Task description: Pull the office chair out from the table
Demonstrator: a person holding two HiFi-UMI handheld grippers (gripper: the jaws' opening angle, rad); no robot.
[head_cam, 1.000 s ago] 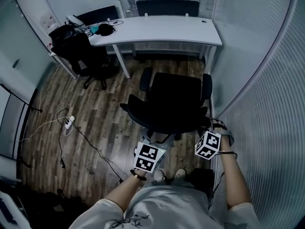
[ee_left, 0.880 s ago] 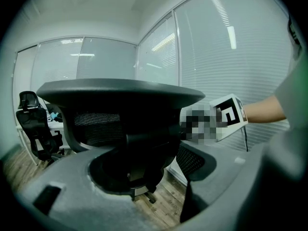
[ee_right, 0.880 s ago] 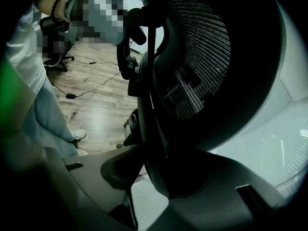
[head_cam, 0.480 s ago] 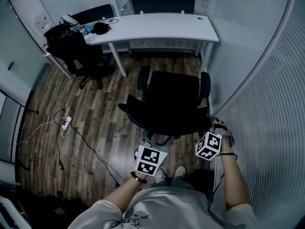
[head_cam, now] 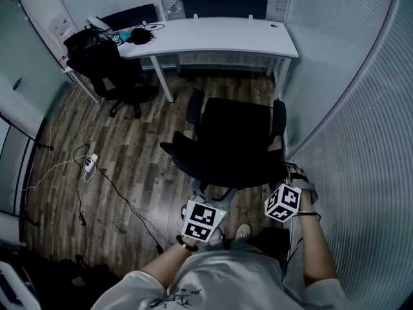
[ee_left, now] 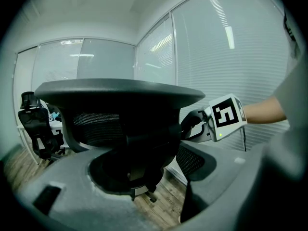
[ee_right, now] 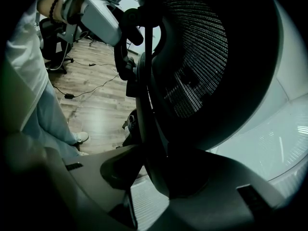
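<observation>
Drawn slightly farther from the counter (head_cam: 213, 36) than before, the office chair (head_cam: 229, 141) is clamped at its backrest by the left claw (head_cam: 201, 191) and the right claw (head_cam: 288, 173).

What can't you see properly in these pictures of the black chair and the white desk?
Wheels of the office chair: in the head view, its own seat covers them.
Small things on the white desk: in the head view, too small and dark to name.
Floor cable: in the head view, its near end fades into shadow.
</observation>
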